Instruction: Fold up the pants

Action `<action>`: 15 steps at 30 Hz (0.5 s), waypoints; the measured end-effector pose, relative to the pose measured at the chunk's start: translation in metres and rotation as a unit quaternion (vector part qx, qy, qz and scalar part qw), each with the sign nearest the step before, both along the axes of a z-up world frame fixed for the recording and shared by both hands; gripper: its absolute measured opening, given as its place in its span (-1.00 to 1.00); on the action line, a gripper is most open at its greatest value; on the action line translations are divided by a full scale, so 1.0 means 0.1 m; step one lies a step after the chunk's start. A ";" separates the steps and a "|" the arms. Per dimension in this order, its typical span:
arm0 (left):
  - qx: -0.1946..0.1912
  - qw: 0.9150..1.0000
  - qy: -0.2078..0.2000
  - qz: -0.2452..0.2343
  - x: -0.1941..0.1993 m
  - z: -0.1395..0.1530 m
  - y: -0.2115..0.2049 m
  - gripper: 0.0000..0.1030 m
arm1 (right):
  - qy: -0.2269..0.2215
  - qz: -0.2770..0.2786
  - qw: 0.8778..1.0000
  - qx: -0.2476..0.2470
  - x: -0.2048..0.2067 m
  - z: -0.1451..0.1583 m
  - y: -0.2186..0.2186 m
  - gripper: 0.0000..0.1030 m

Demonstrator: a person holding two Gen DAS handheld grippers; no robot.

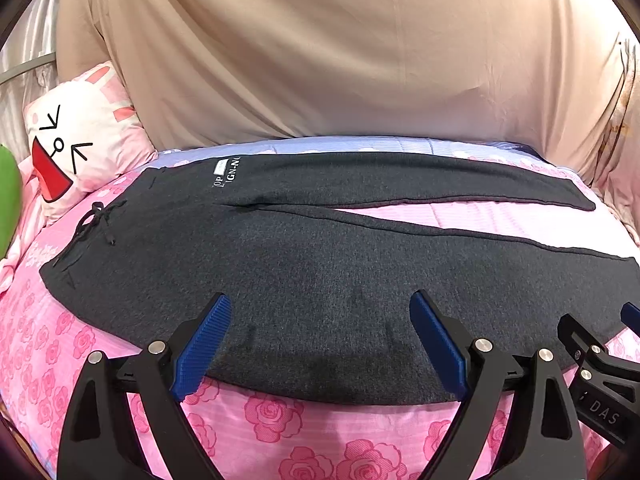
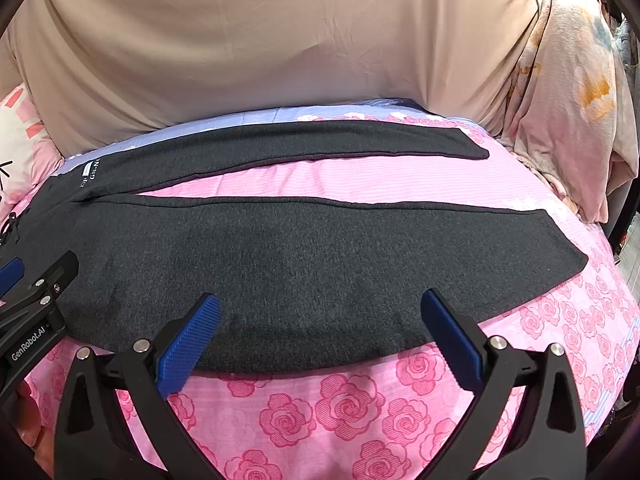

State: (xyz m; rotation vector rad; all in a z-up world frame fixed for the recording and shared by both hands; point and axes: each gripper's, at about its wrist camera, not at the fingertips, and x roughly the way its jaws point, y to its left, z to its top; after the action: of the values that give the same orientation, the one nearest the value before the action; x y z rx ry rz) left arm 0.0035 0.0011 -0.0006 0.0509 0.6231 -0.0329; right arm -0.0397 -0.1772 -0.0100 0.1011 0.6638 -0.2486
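While the dark grey pants point(image 1: 320, 264) lie spread flat across the bed point(image 1: 280, 432), its cover printed with pink roses, I hold both grippers low at the near edge of the cloth, with nothing yet caught in either. My left gripper point(image 1: 320, 344) stands with its blue pads wide apart over the near leg close to the hip, the waistband and its tied drawstring point(image 1: 96, 220) off to the left; my right gripper point(image 2: 320, 340) is likewise spread, set over the same leg further toward the cuff point(image 2: 560, 248). The two legs run out to the right in a narrow V, a strip of pink cover showing between them, the far leg point(image 2: 320, 140) lying along the foot of a beige draped sheet point(image 1: 320, 40). A cartoon-faced pillow point(image 1: 76, 148) sits beyond the waistband, clear of the work.

By my reading, the fold has not begun: this is the approach to the first grasp. The next move calls for both grippers to drop onto the near leg's outer edge, pinch through the full thickness of fabric, then lift together and carry that leg over onto the far one so the seams meet. Lifting unevenly would likely drag the hip askew, and the soft knit may sag between my two holds
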 end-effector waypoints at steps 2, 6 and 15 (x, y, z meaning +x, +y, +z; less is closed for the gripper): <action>0.000 1.000 0.000 -0.001 0.00 0.00 0.00 0.71 | -0.001 0.000 1.000 0.000 0.00 0.00 0.00 0.91; 0.002 1.000 0.000 0.000 0.00 -0.01 -0.01 0.71 | 0.000 0.000 1.000 0.000 0.00 0.00 0.00 0.91; 0.007 1.000 0.001 0.002 0.00 -0.01 -0.03 0.71 | 0.001 0.000 1.000 0.000 0.00 0.00 0.00 0.91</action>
State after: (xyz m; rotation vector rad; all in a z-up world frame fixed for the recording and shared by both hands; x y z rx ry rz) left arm 0.0032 -0.0021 -0.0015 0.0628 0.6247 -0.0250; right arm -0.0400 -0.1773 -0.0104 0.1010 0.6653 -0.2489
